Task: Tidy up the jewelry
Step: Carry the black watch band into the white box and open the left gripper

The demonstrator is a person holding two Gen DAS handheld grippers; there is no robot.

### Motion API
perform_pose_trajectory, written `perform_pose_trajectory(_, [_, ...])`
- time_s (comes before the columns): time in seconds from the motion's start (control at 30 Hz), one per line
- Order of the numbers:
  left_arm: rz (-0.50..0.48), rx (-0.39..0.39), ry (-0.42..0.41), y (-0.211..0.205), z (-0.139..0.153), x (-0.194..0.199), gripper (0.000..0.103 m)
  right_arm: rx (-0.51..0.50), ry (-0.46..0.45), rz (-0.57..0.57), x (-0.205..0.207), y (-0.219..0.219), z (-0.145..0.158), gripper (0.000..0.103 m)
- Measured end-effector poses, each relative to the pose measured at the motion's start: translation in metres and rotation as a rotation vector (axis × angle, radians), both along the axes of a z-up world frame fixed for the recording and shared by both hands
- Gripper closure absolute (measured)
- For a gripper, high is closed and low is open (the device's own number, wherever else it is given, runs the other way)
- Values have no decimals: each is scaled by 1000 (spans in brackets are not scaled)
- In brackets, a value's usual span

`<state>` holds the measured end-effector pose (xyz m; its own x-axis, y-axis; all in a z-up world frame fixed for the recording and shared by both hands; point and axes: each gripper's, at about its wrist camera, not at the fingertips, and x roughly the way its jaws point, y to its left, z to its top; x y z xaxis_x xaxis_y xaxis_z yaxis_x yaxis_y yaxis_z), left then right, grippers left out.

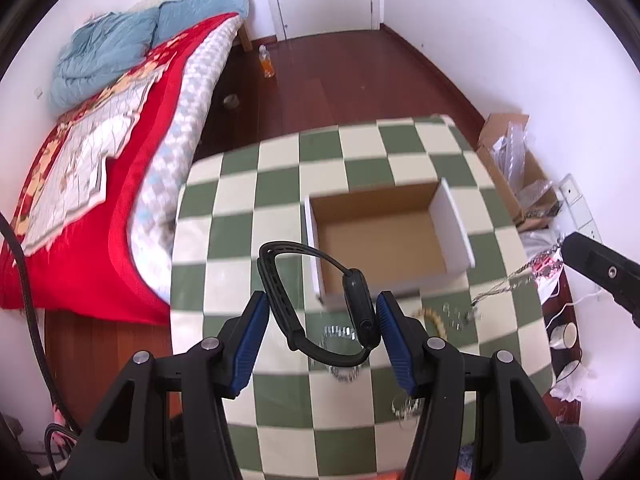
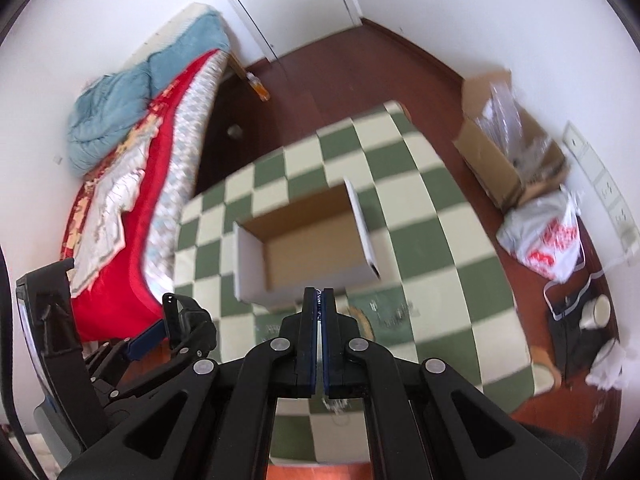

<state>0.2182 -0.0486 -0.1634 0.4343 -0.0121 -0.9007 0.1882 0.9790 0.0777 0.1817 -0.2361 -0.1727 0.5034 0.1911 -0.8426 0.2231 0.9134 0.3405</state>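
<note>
My left gripper [image 1: 322,320] is shut on a black smartwatch [image 1: 358,304] with a perforated strap, held above the checkered table [image 1: 248,184], just short of the near wall of an open, empty cardboard box [image 1: 380,236]. My right gripper [image 2: 319,300] is shut and a thin silver chain [image 1: 500,286] hangs from it at the right of the left wrist view. The box [image 2: 308,248] lies ahead of it. A beaded bracelet [image 1: 434,318] and sparkly pieces [image 1: 340,334] lie on the table near the box. The left gripper with the watch [image 2: 184,320] shows at lower left.
A bed with a red blanket [image 1: 100,184] stands left of the table. A cardboard box with plastic wrap [image 2: 512,148], a white bag [image 2: 548,240] and cups [image 2: 598,310] sit on the wooden floor at right. An orange bottle [image 1: 267,62] stands by the bed.
</note>
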Motion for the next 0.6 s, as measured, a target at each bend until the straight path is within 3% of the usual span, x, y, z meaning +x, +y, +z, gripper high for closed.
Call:
perform_pose_trajectory(0.17, [3, 8, 3, -1, 0, 37, 51, -9, -34, 31, 38, 2, 21, 102])
perform_pose_trajectory(0.3, [17, -4, 60, -1, -20, 67, 51, -14, -15, 48, 75, 1, 17, 102])
perform_pose_trajectory(0.6, [55, -126, 247, -3, -74, 120, 51, -9, 135, 70, 141, -6, -63, 102])
